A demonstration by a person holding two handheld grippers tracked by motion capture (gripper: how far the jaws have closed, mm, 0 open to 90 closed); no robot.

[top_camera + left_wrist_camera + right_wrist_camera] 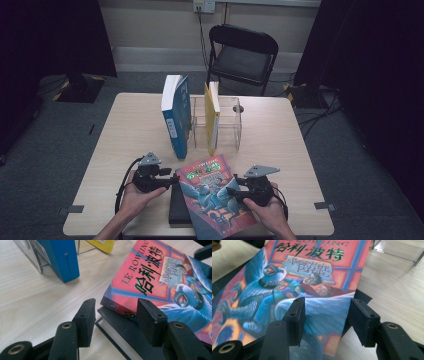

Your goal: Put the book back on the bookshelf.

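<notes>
Pale wood desk (125,145), near edge: red Harry Potter paperback (216,194) lies atop a black book (178,209). Left tool (172,181), jaws parted, straddles its left spine corner without pressing. Right tool (231,192), jaws parted, straddles its right edge, cover between them, no clear squeeze.

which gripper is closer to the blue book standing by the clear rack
Left. The left gripper sits just in front of the blue book, at the colourful book's left edge. The right gripper is over that book's right side, farther from the blue one.
</notes>
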